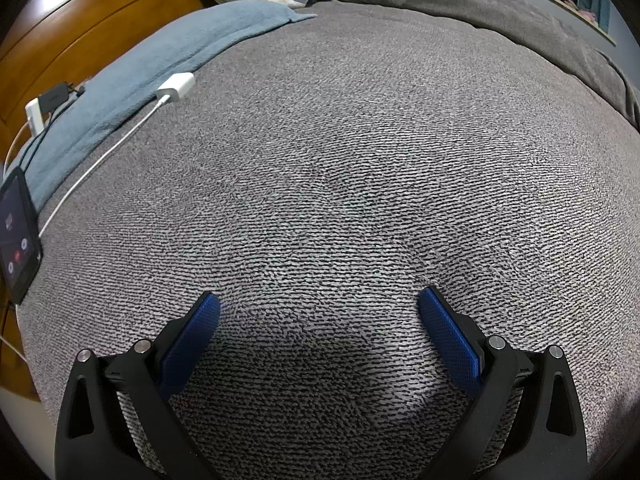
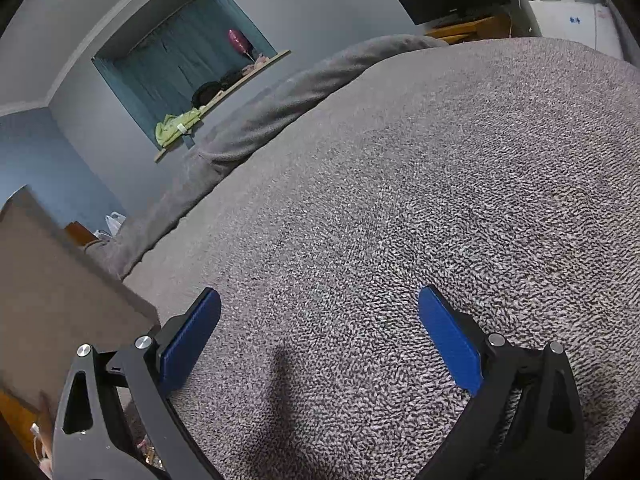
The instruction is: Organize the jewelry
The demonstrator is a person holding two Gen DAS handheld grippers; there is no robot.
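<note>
Hovering with jaws spread, both grippers [image 1: 319, 304] [image 2: 320, 300] face bare blanket [image 1: 360, 160].

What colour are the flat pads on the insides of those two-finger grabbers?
Blue, on black frames. The left gripper pads show it best in the left wrist view, with a fine mesh texture.

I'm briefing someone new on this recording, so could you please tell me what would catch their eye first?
A grey knitted blanket fills both views, with each open gripper's blue-padded fingers, left and right, hovering over it, holding nothing. At the left view's edge lie a lit black smartphone and a white charger block. No jewelry is clearly visible.
</note>
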